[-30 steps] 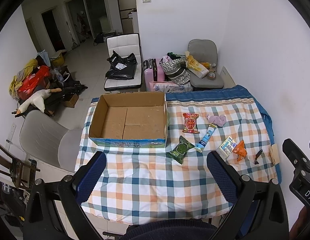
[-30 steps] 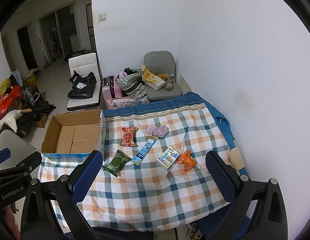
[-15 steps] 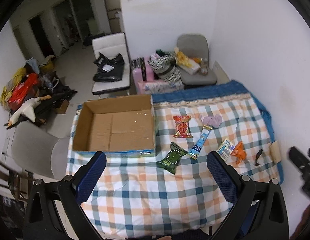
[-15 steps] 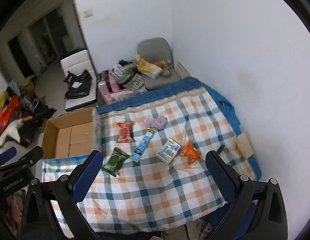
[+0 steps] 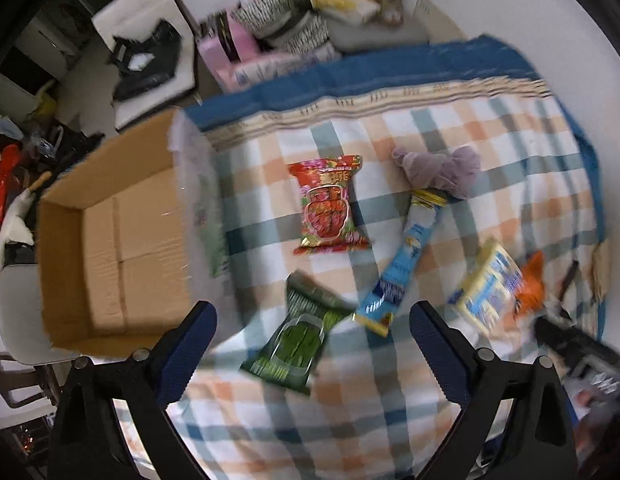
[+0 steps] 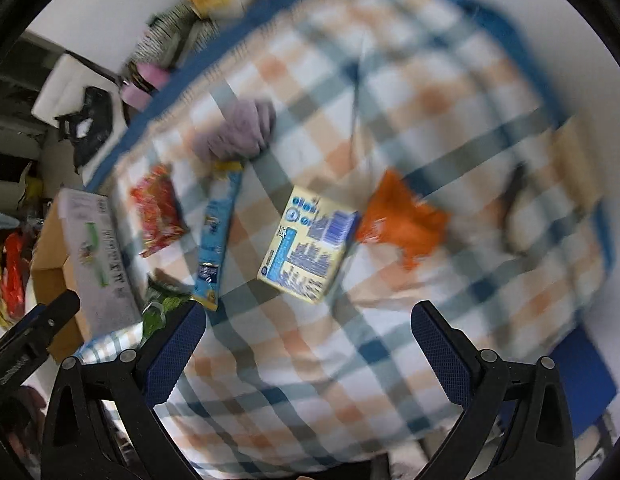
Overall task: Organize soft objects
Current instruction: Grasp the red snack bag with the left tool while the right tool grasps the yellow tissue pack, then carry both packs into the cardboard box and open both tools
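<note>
Soft packets lie on a checked cloth (image 5: 390, 420): a green pouch (image 5: 301, 340), a red pouch (image 5: 330, 204), a long blue packet (image 5: 406, 268), a lilac cloth bundle (image 5: 442, 168), a yellow-blue pack (image 5: 490, 292) and an orange packet (image 5: 530, 284). My left gripper (image 5: 310, 348) hangs open just above the green pouch. In the blurred right wrist view my right gripper (image 6: 310, 344) is open, hovering near the yellow-blue pack (image 6: 305, 244), with the orange packet (image 6: 406, 224) to its right. Neither gripper holds anything.
An open, empty cardboard box (image 5: 109, 240) stands on the table's left part. Chairs, bags and clutter (image 5: 293, 28) fill the floor beyond the far edge. A white wall (image 5: 530, 20) runs along the right side. A small dark object (image 5: 568, 276) lies near the cloth's right edge.
Both grippers have dropped down and forward toward the packets, which now look much larger. The motion blurs both views. Nothing has been taken hold of.
</note>
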`<action>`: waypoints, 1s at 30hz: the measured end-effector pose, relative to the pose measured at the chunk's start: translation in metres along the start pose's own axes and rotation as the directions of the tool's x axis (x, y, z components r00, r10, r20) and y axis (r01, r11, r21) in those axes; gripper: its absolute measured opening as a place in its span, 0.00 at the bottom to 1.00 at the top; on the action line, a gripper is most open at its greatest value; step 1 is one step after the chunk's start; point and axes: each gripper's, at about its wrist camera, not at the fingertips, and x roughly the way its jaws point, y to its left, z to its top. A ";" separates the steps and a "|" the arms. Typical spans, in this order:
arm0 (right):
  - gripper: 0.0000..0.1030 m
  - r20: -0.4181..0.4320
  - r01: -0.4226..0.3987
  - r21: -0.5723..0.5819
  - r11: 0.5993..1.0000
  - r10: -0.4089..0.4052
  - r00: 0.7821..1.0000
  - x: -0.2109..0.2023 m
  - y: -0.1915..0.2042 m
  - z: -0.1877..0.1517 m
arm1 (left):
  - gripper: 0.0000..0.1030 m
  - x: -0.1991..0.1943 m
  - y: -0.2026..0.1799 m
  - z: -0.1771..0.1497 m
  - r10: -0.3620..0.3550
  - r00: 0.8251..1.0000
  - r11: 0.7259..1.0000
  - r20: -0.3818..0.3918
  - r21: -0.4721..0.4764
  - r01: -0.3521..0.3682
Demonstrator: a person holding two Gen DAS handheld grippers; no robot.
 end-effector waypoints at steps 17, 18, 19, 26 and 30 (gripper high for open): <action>0.68 -0.217 0.061 0.172 0.983 -0.022 0.976 0.147 -0.003 0.022 | 0.78 0.190 0.008 0.084 -0.003 0.937 0.999 -0.350 -0.031 -0.009; 0.68 -0.227 0.066 0.165 0.984 -0.027 0.974 0.153 -0.001 0.024 | 0.78 0.190 0.009 0.083 -0.010 0.941 0.999 -0.339 -0.036 -0.003; 0.68 -0.235 0.068 0.161 0.985 -0.029 0.972 0.155 0.000 0.024 | 0.77 0.189 0.010 0.082 -0.016 0.946 0.999 -0.325 -0.040 0.003; 0.66 -0.273 0.084 0.109 0.991 -0.051 0.961 0.179 0.010 0.013 | 0.43 0.170 0.005 0.074 -0.008 0.959 1.000 -0.283 -0.009 0.006; 0.65 -0.265 0.082 0.084 0.993 -0.057 0.963 0.180 0.026 -0.001 | 0.42 0.151 0.009 0.061 -0.012 0.965 1.000 -0.261 -0.018 0.008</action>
